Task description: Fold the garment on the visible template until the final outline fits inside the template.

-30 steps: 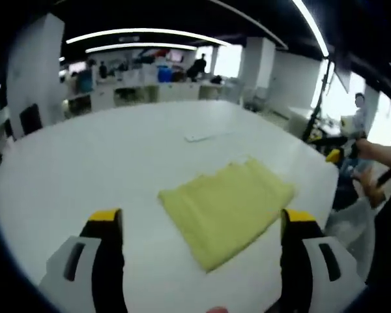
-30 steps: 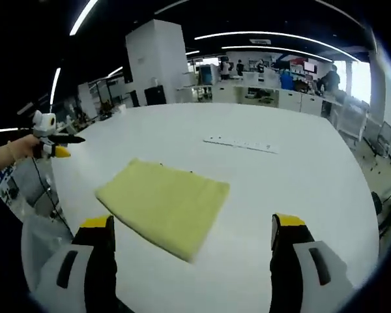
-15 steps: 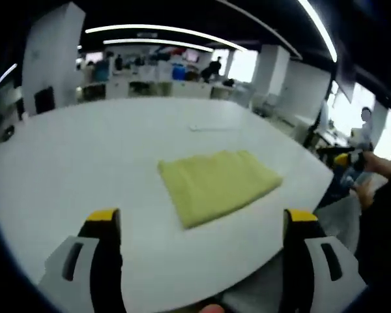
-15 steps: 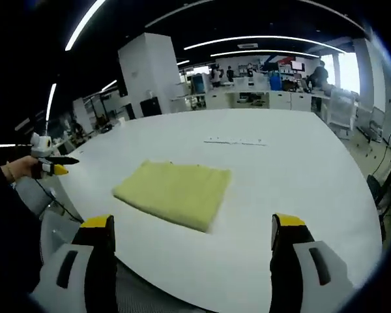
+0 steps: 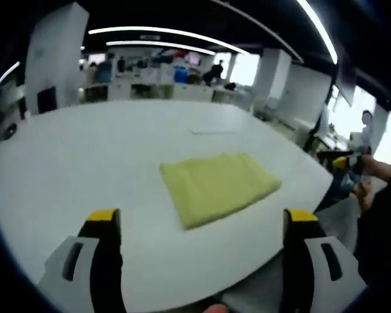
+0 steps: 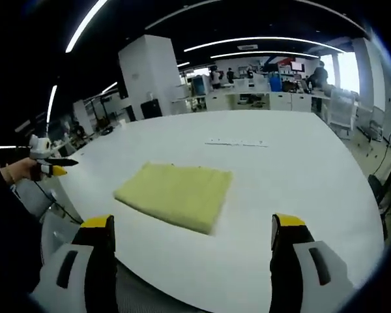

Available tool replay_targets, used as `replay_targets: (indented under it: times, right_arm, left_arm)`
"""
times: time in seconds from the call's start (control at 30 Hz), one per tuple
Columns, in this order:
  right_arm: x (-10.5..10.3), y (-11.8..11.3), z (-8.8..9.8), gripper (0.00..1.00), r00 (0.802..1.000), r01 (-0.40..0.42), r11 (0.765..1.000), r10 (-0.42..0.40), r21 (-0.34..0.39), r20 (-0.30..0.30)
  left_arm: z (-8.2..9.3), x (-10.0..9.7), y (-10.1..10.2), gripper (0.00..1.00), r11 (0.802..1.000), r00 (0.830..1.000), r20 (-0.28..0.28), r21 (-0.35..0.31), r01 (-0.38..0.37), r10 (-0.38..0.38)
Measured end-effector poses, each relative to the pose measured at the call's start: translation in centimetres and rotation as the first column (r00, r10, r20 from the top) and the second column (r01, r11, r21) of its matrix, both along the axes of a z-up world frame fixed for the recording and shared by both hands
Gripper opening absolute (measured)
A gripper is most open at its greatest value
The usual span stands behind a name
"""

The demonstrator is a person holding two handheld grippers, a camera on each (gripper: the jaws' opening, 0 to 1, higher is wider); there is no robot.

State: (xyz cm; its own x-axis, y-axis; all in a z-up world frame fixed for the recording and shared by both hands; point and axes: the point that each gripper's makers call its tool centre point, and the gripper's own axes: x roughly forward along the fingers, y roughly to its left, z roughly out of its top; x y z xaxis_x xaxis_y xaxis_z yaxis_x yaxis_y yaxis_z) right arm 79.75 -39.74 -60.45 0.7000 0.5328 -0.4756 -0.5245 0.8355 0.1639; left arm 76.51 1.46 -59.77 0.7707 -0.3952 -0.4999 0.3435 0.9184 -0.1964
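The garment lies folded flat mid-table. Both grippers, left and right, hang back off it, jaws spread and empty, folding apparently finished.

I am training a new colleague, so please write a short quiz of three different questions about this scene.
1. True or false: the left tool holds the yellow garment.
2. How does the garment lie? A) folded flat on the white table B) hanging over the table edge C) crumpled in a ball
3. Fill in: both tools stand ____, with nothing between the jaws.

Key: 1 false; 2 A; 3 open.
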Motion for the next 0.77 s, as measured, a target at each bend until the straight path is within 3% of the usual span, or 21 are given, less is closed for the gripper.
replay_targets:
  times: [0.77]
  right_arm:
    - [-0.48, -0.85, -0.47, 1.0, 1.0, 0.018, 1.0, -0.018, -0.001, -0.005]
  left_arm:
    - [-0.39, -0.24, -0.58, 0.98, 1.0, 1.0, -0.016, 0.003, 0.019, -0.019]
